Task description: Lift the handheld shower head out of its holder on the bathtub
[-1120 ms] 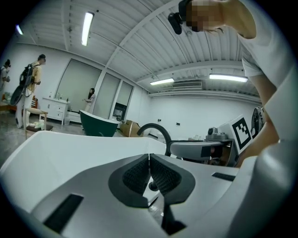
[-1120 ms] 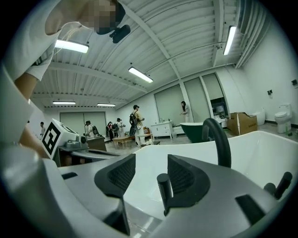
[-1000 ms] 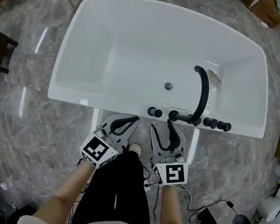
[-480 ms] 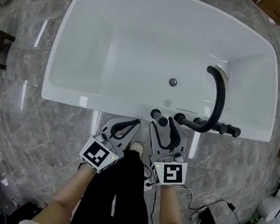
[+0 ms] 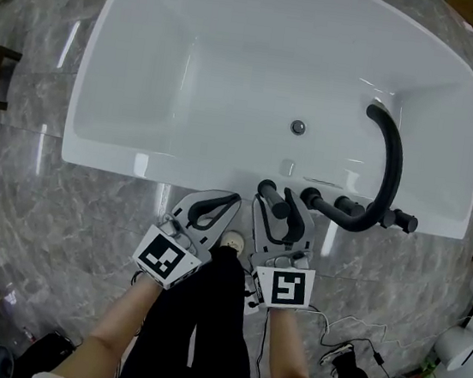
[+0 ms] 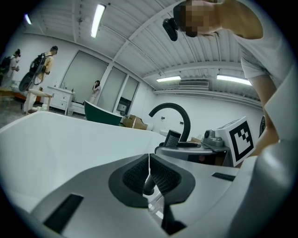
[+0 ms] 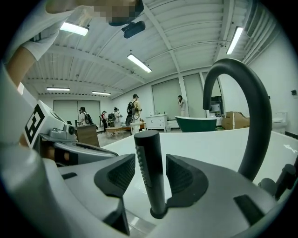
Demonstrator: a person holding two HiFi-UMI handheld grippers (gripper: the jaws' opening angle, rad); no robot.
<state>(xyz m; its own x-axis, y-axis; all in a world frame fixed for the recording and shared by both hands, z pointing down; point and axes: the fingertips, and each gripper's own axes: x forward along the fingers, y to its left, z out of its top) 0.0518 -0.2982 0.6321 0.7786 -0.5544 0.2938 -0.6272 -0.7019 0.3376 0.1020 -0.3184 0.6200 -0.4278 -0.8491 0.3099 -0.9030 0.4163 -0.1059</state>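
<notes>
Standing upright in its holder (image 7: 157,214) on the near rim of the white bathtub (image 5: 128,159), the black handheld shower head (image 7: 148,158) is seated, foot in the socket. Right gripper (image 5: 273,204): jaws wide apart, one ribbed pad on either side of the shower head's stem, a visible gap on both sides in the right gripper view, so nothing is gripped. Left gripper (image 5: 223,199): just left of the right one, over the tub's near edge; its pads meet along a thin seam in the left gripper view, with nothing between them. Just right of the shower head on the same rim sit the curved black faucet spout (image 5: 392,165), arching over the basin, and a row of black knobs (image 5: 351,207) running toward the right end. Basin contents: only the round drain (image 5: 297,127) shows on the white floor of the tub. The tub stands on a grey marbled floor (image 5: 75,232). The person's forearms and dark trousers fill the near middle of the head view.
</notes>
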